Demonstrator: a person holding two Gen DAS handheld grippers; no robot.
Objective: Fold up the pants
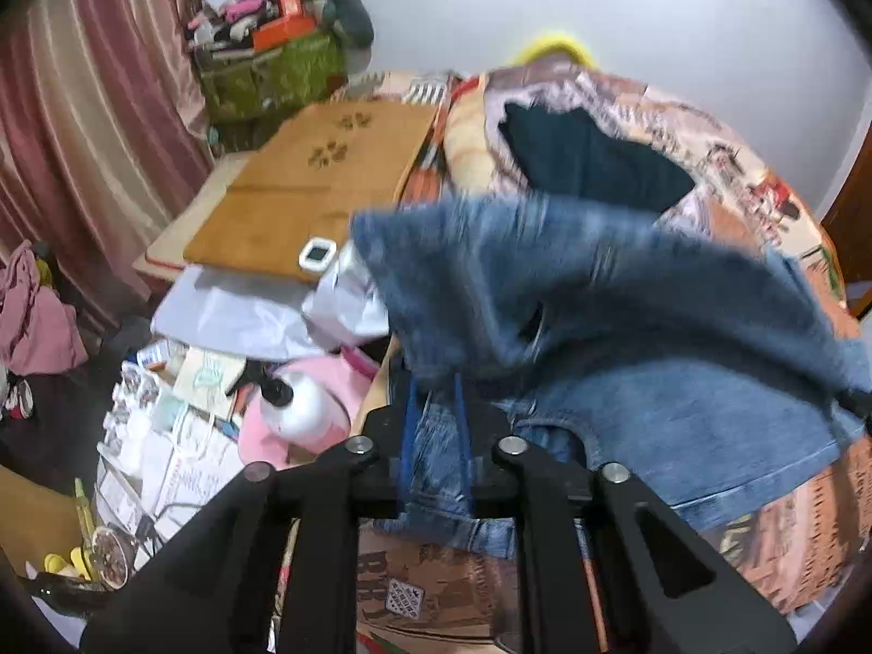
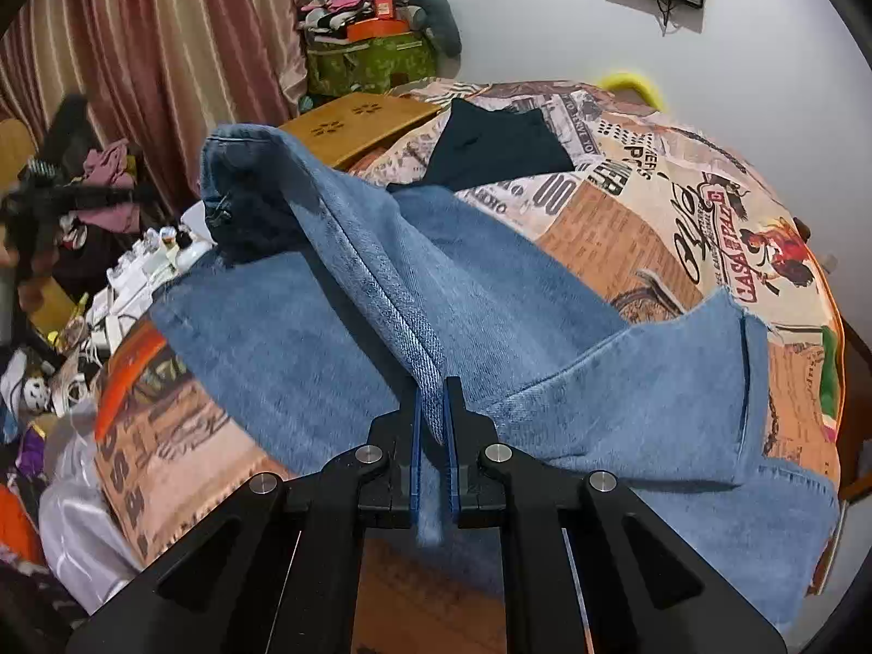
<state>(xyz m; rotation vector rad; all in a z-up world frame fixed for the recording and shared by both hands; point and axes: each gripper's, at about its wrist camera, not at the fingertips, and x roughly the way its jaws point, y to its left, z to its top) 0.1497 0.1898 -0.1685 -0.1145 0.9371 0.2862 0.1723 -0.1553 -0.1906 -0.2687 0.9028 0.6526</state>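
Blue denim pants (image 2: 490,300) lie on a bed with a printed cover (image 2: 681,218), part of them lifted. My right gripper (image 2: 433,409) is shut on a folded denim edge that rises to the upper left, where the left gripper (image 2: 218,212) pinches the far end. In the left wrist view my left gripper (image 1: 436,398) is shut on the pants (image 1: 627,300); the lifted cloth is blurred and hangs across the view above a flat layer of denim. The right gripper shows at the right edge (image 1: 858,403).
A dark folded garment (image 2: 496,147) lies further back on the bed. A wooden board (image 1: 305,185) sits left of the bed. Bags, bottles and boxes (image 1: 218,392) crowd the floor at left. Curtains (image 2: 163,54) hang behind.
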